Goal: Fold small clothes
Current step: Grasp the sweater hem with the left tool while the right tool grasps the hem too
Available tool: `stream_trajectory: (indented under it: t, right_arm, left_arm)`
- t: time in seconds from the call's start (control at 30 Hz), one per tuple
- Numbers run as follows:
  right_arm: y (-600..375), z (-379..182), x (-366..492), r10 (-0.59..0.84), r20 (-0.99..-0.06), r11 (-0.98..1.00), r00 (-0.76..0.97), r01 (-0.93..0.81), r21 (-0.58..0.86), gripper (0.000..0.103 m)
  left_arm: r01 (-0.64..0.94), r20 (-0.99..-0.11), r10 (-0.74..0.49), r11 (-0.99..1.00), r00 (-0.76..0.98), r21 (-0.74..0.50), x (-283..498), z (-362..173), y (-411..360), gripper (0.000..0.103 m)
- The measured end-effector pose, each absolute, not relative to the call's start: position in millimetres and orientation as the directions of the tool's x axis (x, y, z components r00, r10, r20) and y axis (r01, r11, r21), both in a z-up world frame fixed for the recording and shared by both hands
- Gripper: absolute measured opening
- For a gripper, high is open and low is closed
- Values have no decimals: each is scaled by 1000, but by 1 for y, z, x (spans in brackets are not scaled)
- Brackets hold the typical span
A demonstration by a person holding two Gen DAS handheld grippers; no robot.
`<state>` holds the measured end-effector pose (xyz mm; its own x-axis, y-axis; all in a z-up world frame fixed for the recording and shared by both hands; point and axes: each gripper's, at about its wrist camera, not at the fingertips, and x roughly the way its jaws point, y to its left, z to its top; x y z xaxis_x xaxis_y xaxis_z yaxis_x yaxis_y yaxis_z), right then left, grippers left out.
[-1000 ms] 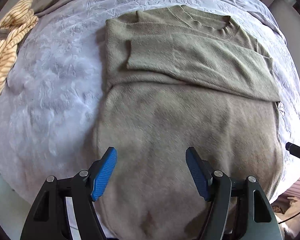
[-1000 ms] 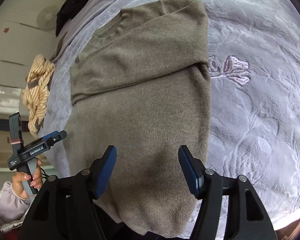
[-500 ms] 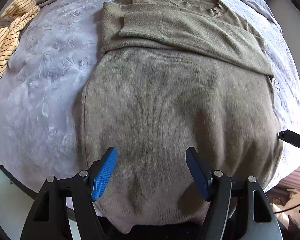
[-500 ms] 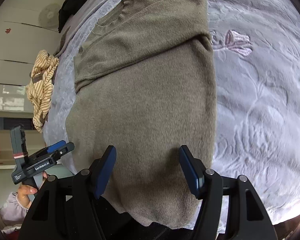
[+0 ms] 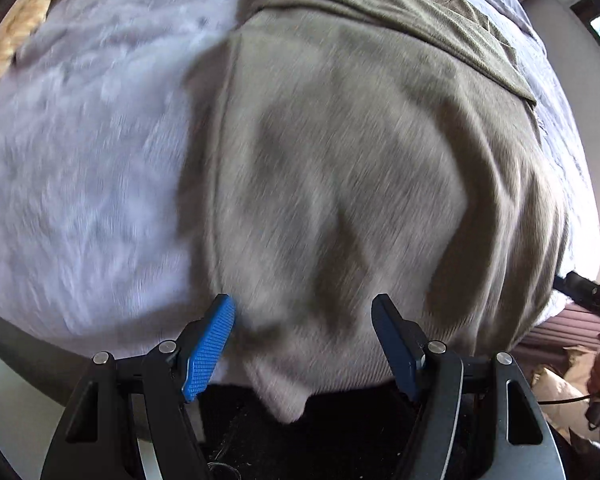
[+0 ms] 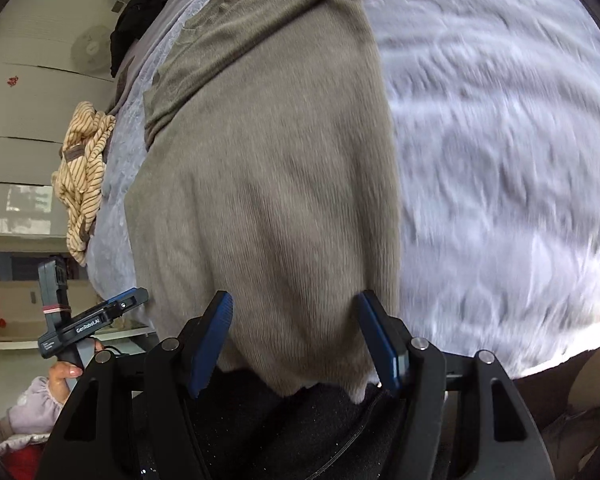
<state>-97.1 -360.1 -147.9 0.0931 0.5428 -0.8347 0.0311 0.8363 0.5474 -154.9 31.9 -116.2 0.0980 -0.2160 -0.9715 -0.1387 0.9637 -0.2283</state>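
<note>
Left of sweater (image 5: 340,168): bare bedspread (image 5: 80,184), room to pass
Right of sweater: wide bare bedspread, room to pass
Far left edge of bed: striped garment (image 6: 82,176) in a heap, well apart from sweater
Near hem: hangs over bed edge between both grippers' spread jaws

Both open tools lowered toward the sweater (image 5: 340,168) hem, left tool (image 5: 303,340), right tool (image 6: 294,344), now straddling its edge
</note>
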Motion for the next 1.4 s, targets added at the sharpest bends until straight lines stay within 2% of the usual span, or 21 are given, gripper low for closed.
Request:
stream_trajectory:
  t: [0.2, 0.37, 0.6, 0.83, 0.97, 1.03, 1.07, 1.1, 1.13, 1.4]
  right_arm:
    - [-367, -175, -130, 588, -807, 805, 52, 64, 590, 68]
    - [-373, -194, -139, 587, -809, 805, 37, 81, 588, 69]
    - [-367, -199, -138, 663, -748, 746, 40, 50, 664, 70]
    - [-359, -199, -137, 733, -679, 679, 39, 17, 734, 70]
    - [-363, -211, -134, 765, -642, 636, 40, 101, 765, 70]
    - [-366, -211, -135, 782, -621, 612, 46, 132, 780, 58]
    - [-367, -211, -136, 789, -612, 600, 51, 149, 786, 29]
    - [-372, -211, -137, 789, -612, 598, 52, 162, 785, 11]
    - [-375, -211, -139, 787, -614, 598, 58, 172, 783, 11]
    - [-371, -170, -135, 860, -489, 476, 146, 116, 872, 11]
  left_arm:
    - [-145, -934, -352, 922, 62, -358, -182, -141, 47, 72]
    - [-126, -919, -390, 910, 63, -395, -186, -149, 46, 75]
    - [-100, -863, -496, 858, 96, -504, -179, -143, 35, 76]
    - [-97, -881, -468, 876, 70, -473, -167, -156, 21, 76]
    - [-110, -885, -459, 878, 83, -466, -162, -153, 15, 75]
    - [-114, -890, -447, 883, 88, -454, -155, -155, 7, 51]
    - [-115, -891, -446, 884, 88, -454, -156, -154, 7, 42]
    - [-115, -886, -456, 879, 89, -464, -155, -154, 9, 19]
    - [-118, -874, -477, 866, 89, -485, -154, -155, 11, 11]
    - [-146, -763, -615, 751, 198, -644, -141, -123, 26, 11]
